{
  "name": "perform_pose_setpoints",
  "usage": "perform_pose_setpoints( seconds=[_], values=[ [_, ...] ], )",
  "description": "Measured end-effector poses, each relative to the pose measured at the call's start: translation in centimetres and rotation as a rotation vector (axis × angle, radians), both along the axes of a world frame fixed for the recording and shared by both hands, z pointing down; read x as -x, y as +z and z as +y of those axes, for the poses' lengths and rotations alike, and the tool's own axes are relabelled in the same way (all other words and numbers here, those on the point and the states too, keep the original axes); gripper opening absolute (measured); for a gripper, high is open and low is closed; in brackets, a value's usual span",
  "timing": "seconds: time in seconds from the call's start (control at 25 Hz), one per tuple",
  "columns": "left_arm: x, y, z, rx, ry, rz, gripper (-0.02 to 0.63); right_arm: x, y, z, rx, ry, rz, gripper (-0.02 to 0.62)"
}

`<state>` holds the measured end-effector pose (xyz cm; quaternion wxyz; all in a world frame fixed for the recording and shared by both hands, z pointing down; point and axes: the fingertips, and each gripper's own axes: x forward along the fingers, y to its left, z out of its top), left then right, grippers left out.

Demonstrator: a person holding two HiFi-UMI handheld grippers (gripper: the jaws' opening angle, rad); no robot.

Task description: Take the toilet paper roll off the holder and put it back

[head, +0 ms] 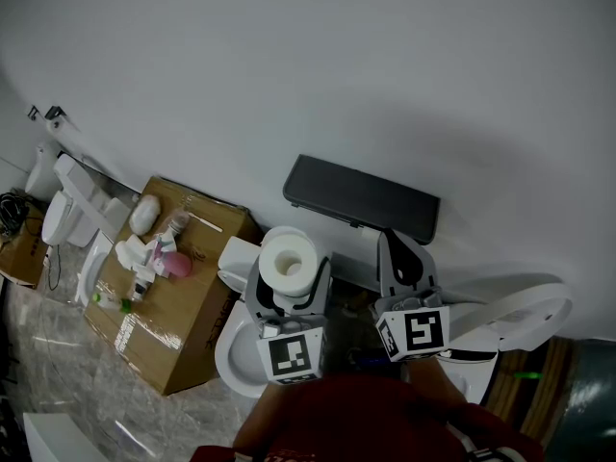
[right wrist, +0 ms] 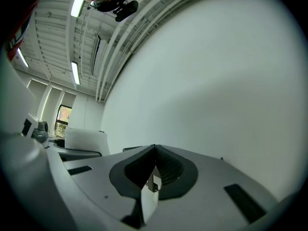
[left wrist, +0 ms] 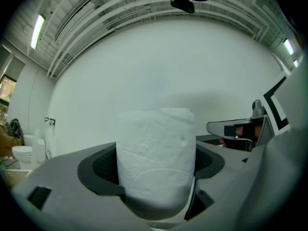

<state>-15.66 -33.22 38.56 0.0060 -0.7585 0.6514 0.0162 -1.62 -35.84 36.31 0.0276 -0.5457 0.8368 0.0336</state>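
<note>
A white toilet paper roll (head: 288,258) stands upright between the jaws of my left gripper (head: 289,277), which is shut on it. In the left gripper view the embossed roll (left wrist: 156,153) fills the gap between the dark pads (left wrist: 103,170). The black holder (head: 361,198) is fixed to the white wall just above and to the right of the roll, and nothing hangs on it. My right gripper (head: 397,250) is beside the left one, below the holder's right half. It is shut, and its pads (right wrist: 166,165) meet on nothing. The roll (right wrist: 84,140) shows at the left of the right gripper view.
A cardboard box (head: 183,325) with small bottles and a pink thing on top stands at the left. Toilets (head: 67,215) line the wall further left. One white toilet (head: 233,349) is below my left gripper, and a white seat (head: 525,306) is at the right.
</note>
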Motion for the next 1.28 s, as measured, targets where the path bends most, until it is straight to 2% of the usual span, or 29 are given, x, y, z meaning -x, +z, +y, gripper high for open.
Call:
perform_pose_setpoints(
  seconds=[0.28,0.48,0.64,1.04,1.28],
  values=[
    [-0.3,-1.4,-0.3,-0.032,0.012,0.020,0.451,-0.2,0.0,0.0,-0.002,0.005,-0.002,0.017],
    [0.1,-2.6,-0.9,-0.014,-0.006,-0.022,0.450,-0.4,-0.2,-0.1,-0.006,0.008,-0.002,0.017],
    [-0.4,-4.8,-1.3,-0.076,0.013,0.015,0.451,-0.6,-0.4,0.0,-0.012,0.009,-0.006,0.017],
    [-0.3,-11.0,-3.7,-0.193,0.002,-0.019,0.449,-1.1,-0.7,0.0,-0.014,0.018,-0.006,0.017],
    [-1.1,-12.7,-6.1,-0.251,0.023,-0.030,0.449,-1.2,-0.9,0.1,-0.020,0.019,0.001,0.017]
  ],
)
